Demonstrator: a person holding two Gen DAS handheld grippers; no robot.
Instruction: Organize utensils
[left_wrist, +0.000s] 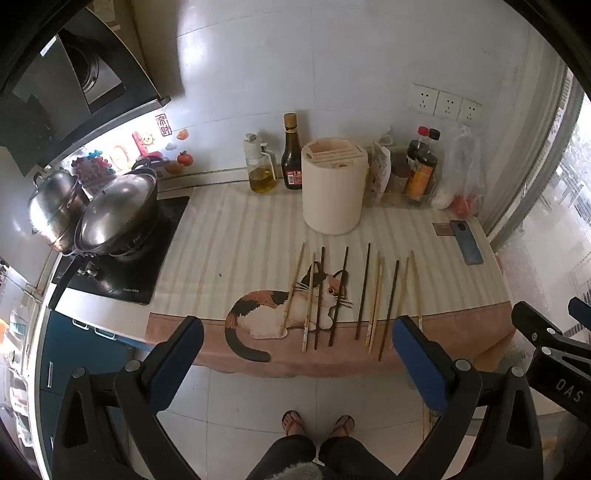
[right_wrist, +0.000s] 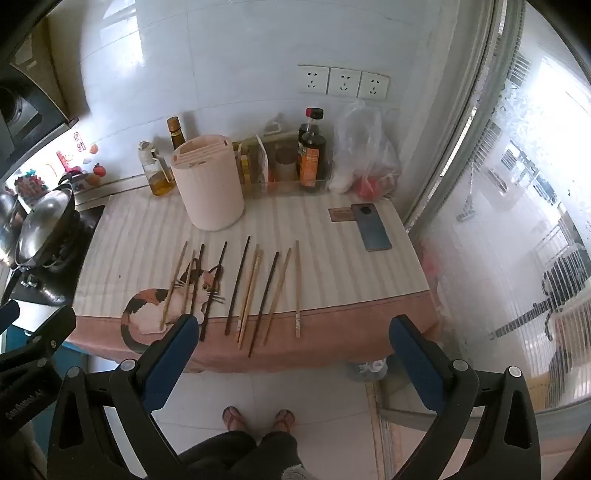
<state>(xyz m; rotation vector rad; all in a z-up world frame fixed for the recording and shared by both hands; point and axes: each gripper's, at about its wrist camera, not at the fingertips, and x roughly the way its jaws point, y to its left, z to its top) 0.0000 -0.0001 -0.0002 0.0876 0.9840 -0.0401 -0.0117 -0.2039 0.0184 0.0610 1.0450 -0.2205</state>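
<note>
At the counter's left end a black cooktop (left_wrist: 122, 258) carried two lidded steel pots (left_wrist: 110, 218), touching each other, the smaller one behind. Along the back edge, against the tiled wall, stood an oil dispenser (left_wrist: 261, 168), then a dark sauce bottle (left_wrist: 291, 155) just beside it, then a cream utensil holder (left_wrist: 334, 188) with a slotted top, set a little forward of the bottles. Right of the holder a clear tray held more condiment bottles (left_wrist: 423, 166), and a plastic bag (left_wrist: 461, 173) sat in the back right corner. A striped cloth with a cat picture (left_wrist: 284, 306) covered the counter (left_wrist: 207, 240) and hung over its front edge. On that cloth, near the front edge, the chopsticks (left_wrist: 364, 295) lay in a loose row, pale and dark ones mixed, all running roughly front to back; the leftmost few crossed the cat, and several tips reached past the pink border. A phone (left_wrist: 467, 242) lay flat near the right edge, with a small brown card touching its far left corner. The left gripper (left_wrist: 297, 338) hung in front of the counter's front edge, tilted downward, its blue-padded jaws spread wide with nothing between them. The right gripper (right_wrist: 293, 338) hung likewise beside it, jaws equally wide and empty, the row of chopsticks framed between its fingers. The person's feet in sandals (right_wrist: 258, 419) stood on the pale floor tiles below.
</note>
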